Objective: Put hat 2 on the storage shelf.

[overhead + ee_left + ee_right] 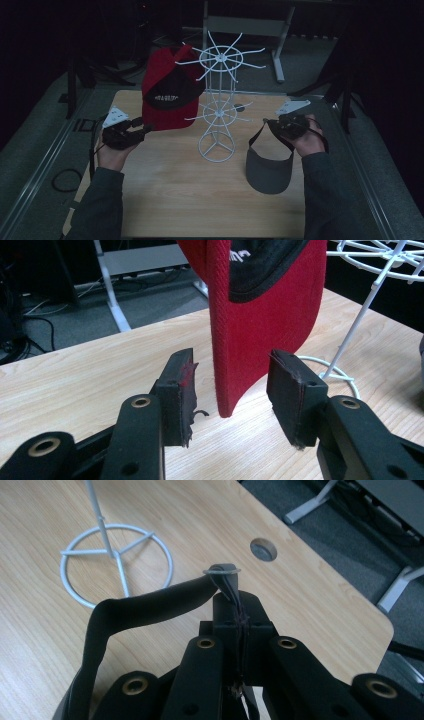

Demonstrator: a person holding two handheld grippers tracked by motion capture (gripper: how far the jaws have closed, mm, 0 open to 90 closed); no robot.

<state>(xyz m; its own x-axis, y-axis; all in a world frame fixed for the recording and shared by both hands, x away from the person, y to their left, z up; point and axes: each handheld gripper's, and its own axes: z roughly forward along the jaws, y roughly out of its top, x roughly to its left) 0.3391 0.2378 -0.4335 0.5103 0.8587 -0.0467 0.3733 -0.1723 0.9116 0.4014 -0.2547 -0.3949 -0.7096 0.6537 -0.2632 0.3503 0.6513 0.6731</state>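
A red cap (pixel 167 92) with a black front panel hangs from an arm of the white wire rack (pixel 218 100) at the table's middle. In the left gripper view the cap's brim (pixel 265 315) points down between the jaws of my left gripper (pixel 232 370), which is open, its pads clear of the brim on both sides. My left gripper (pixel 142 131) sits just left of the cap. My right gripper (pixel 270 122) is shut on the strap (pixel 150 602) of a dark grey visor (pixel 270 172), which dangles to the right of the rack, its peak low over the table.
The rack's ring base (pixel 117 560) stands on the wooden table (pixel 200 210). A round cable hole (pixel 263 549) lies behind the rack near the far edge. Grey metal frame legs (pixel 277 55) stand beyond the table. A cable loop (pixel 66 180) lies on the floor at left.
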